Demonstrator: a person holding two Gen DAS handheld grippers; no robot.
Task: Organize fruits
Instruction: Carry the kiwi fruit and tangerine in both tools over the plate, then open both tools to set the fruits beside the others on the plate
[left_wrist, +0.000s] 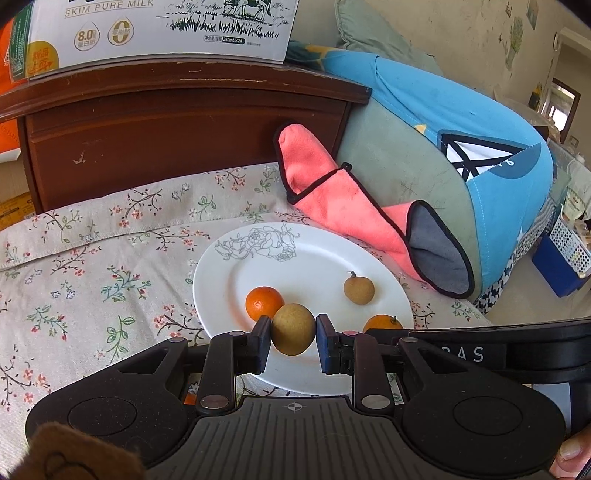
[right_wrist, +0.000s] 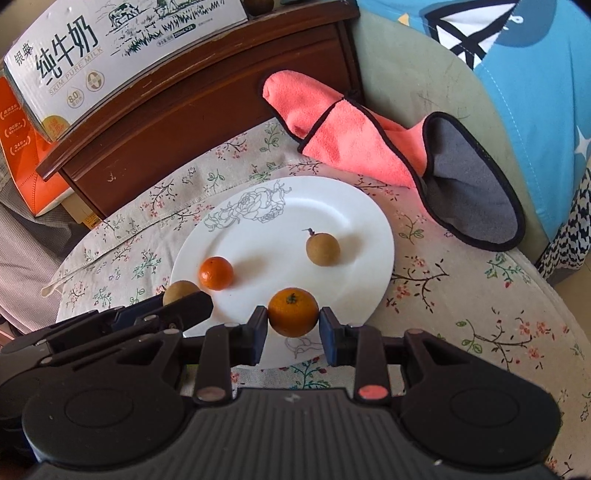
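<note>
We see our left gripper (left_wrist: 293, 334) clamped on a brown longan (left_wrist: 293, 329), held over the near part of the white plate (left_wrist: 314, 254). Our right gripper (right_wrist: 293, 318) is clamped on a small orange (right_wrist: 293, 312), also over the plate's near rim. On the plate lie a second small orange (right_wrist: 216, 273) and a second longan (right_wrist: 322, 249), well apart from each other. The plate sits on a floral cloth (right_wrist: 461, 295) covering the counter, with a pink mitt (right_wrist: 354, 144) beyond it and a milk carton (right_wrist: 92, 48) on the wooden cabinet (right_wrist: 192, 110).
</note>
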